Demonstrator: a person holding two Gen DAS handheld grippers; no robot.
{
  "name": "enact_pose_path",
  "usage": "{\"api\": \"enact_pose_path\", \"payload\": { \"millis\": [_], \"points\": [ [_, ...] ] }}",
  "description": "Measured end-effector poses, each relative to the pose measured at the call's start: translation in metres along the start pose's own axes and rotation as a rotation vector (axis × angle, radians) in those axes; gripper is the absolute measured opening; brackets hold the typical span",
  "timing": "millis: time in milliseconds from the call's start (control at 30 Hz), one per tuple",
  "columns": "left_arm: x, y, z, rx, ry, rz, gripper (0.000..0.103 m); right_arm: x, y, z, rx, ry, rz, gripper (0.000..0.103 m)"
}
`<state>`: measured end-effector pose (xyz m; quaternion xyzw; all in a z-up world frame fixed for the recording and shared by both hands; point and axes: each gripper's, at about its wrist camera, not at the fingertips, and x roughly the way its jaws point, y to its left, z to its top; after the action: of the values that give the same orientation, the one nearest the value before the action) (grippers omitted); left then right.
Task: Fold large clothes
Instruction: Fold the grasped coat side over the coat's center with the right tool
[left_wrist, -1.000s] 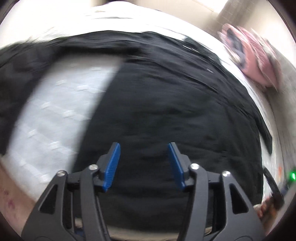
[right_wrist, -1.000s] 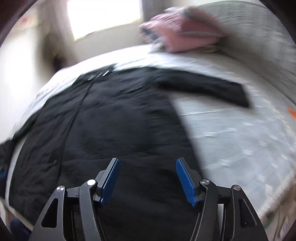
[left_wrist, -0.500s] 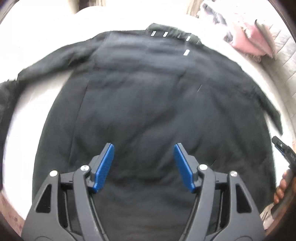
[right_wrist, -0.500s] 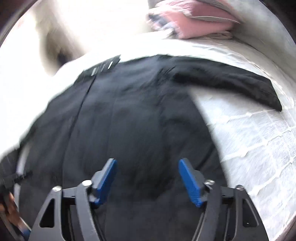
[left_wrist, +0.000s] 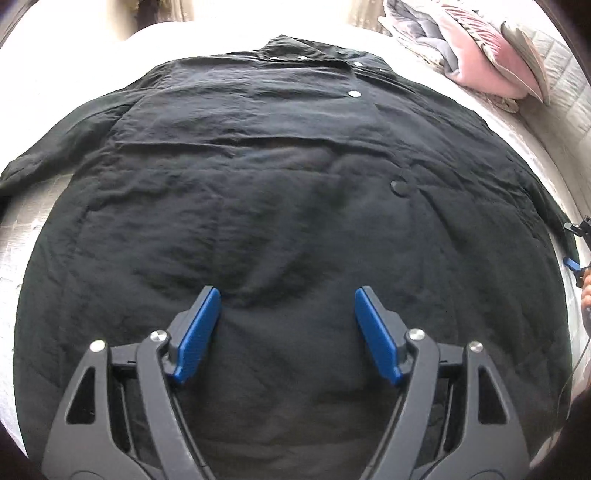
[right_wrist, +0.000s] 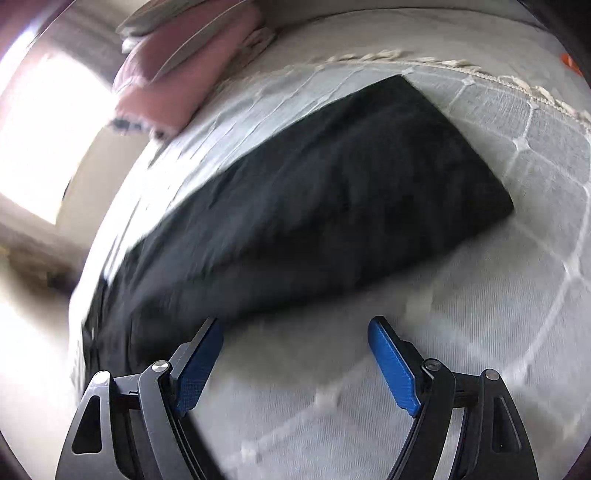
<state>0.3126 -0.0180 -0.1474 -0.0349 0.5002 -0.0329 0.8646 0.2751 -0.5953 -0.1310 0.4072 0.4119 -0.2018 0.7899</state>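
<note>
Tongs: your left tongs (left_wrist: 284, 325) gape wide over the whole black coat (left_wrist: 280, 206) spread on the bed (left_wrist: 22, 236); your right tongs (right_wrist: 295, 354), equally wide and empty, frame only its sleeve (right_wrist: 332, 206) and pink pillows (right_wrist: 184, 62).

Left claw (left_wrist: 284, 295) and right claw (right_wrist: 295, 325) both gape wide, blue pads holding nothing.
</note>
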Motion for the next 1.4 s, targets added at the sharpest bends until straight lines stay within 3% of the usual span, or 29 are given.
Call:
{"api": "enact_pose_path", "payload": {
  "millis": [233,267,300,367,567,667,867,933,1000,1067,1167,1300,1400],
  "points": [
    [0.001,0.009,0.001,-0.014,-0.019,0.047,0.076,0.029,0.026,0.033,0.028,-0.122,-0.055,0.080],
    [0.001,0.008,0.001,-0.009,-0.025,0.052,0.076,0.034,0.031,0.036,0.006,-0.138,-0.073,0.075],
    [0.001,0.010,0.001,-0.005,-0.028,0.054,0.076,0.038,0.039,0.032,-0.015,-0.153,-0.083,0.060],
    [0.001,0.011,0.002,0.003,-0.030,0.062,0.076,0.050,0.040,0.037,-0.016,-0.139,-0.055,0.048],
    [0.001,0.014,0.003,0.004,-0.028,0.055,0.076,0.060,0.011,0.056,0.133,-0.151,0.126,0.047],
    [0.003,0.014,0.003,0.009,-0.027,0.060,0.076,0.061,0.006,0.064,0.175,-0.169,0.150,0.047],
    [-0.001,0.018,0.002,-0.002,-0.020,0.045,0.076,0.037,-0.044,0.060,0.406,-0.232,0.210,0.046],
    [-0.002,0.019,0.001,-0.007,-0.018,0.045,0.076,0.029,-0.048,0.061,0.381,-0.255,0.169,0.044],
    [-0.002,0.018,0.000,-0.004,-0.021,0.048,0.076,0.024,-0.037,0.063,0.261,-0.248,0.079,0.014],
    [-0.002,0.017,-0.001,0.004,-0.023,0.056,0.076,0.019,-0.021,0.064,0.128,-0.258,-0.008,0.011],
    [-0.002,0.016,-0.001,0.004,-0.027,0.061,0.076,-0.002,0.020,0.069,-0.047,-0.355,-0.106,0.009],
    [-0.003,0.018,0.000,-0.001,-0.029,0.060,0.076,-0.039,0.067,0.070,-0.162,-0.496,-0.116,0.008],
    [-0.005,0.021,0.001,-0.011,-0.035,0.059,0.076,-0.027,0.066,0.075,-0.165,-0.431,-0.202,0.008]
  ]
}}
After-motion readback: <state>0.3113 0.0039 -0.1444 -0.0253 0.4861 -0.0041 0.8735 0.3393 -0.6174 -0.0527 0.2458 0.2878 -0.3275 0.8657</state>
